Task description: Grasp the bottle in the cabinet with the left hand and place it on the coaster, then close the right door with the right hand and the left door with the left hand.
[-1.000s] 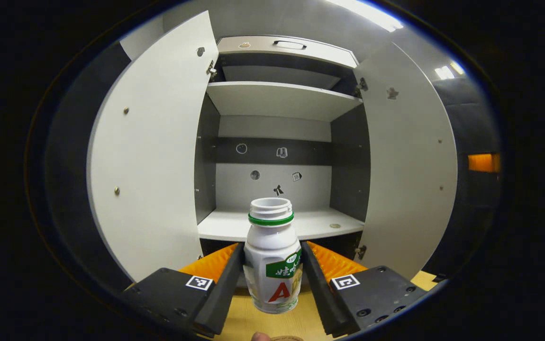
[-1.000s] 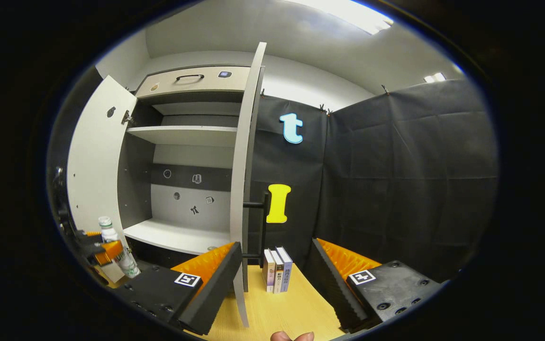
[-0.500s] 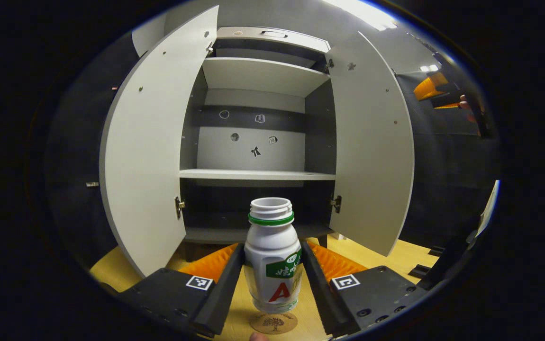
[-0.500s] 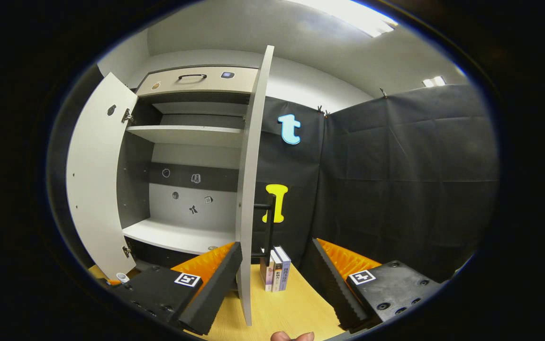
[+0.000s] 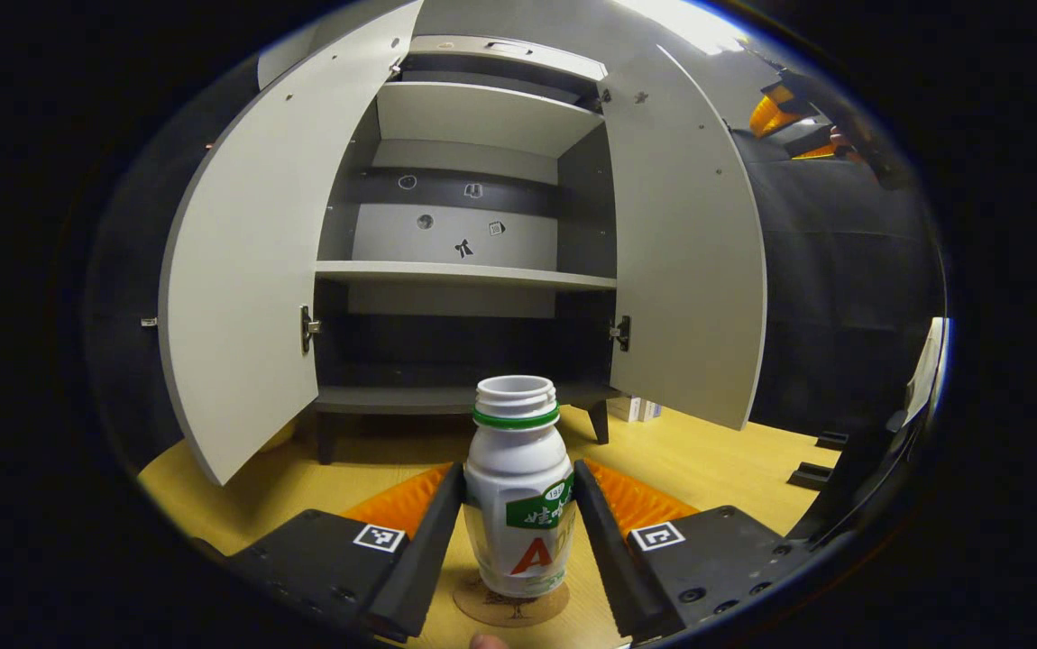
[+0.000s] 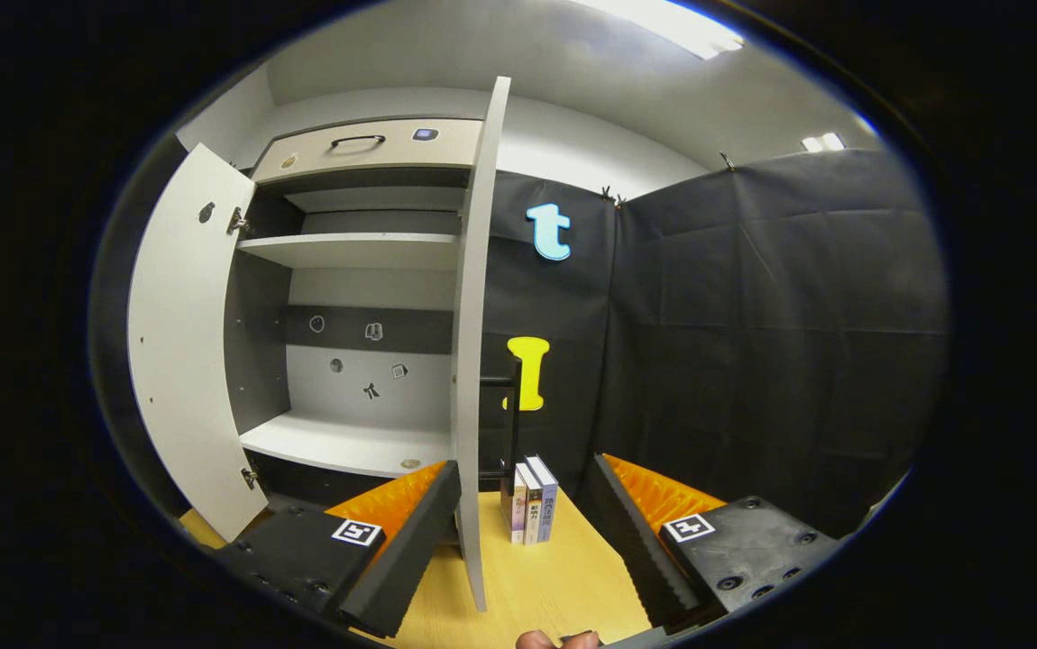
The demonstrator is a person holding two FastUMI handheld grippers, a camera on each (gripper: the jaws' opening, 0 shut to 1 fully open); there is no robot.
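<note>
In the left gripper view a white bottle (image 5: 518, 491) with a green neck ring and no cap stands upright between the fingers of my left gripper (image 5: 517, 532), which is shut on it. Its base rests on or just above a round brown coaster (image 5: 509, 606) on the wooden table. Behind it the grey cabinet (image 5: 464, 234) stands with its left door (image 5: 248, 270) and right door (image 5: 685, 261) both open. My right gripper (image 6: 523, 532) is open and holds nothing; the right door's edge (image 6: 473, 361) runs straight up just ahead of its fingers. The left door (image 6: 180, 342) hangs open farther off.
A few books (image 6: 529, 512) stand upright on the wooden table (image 6: 555, 577) beside the cabinet, next to a black stand (image 6: 511, 424). Black cloth walls (image 6: 753, 342) close the booth on the right. A drawer with a handle (image 6: 356, 142) tops the cabinet.
My left gripper has drawn back and down from the cabinet with the bottle, bringing its base onto the coaster. The right gripper has barely shifted by the right door's edge.
</note>
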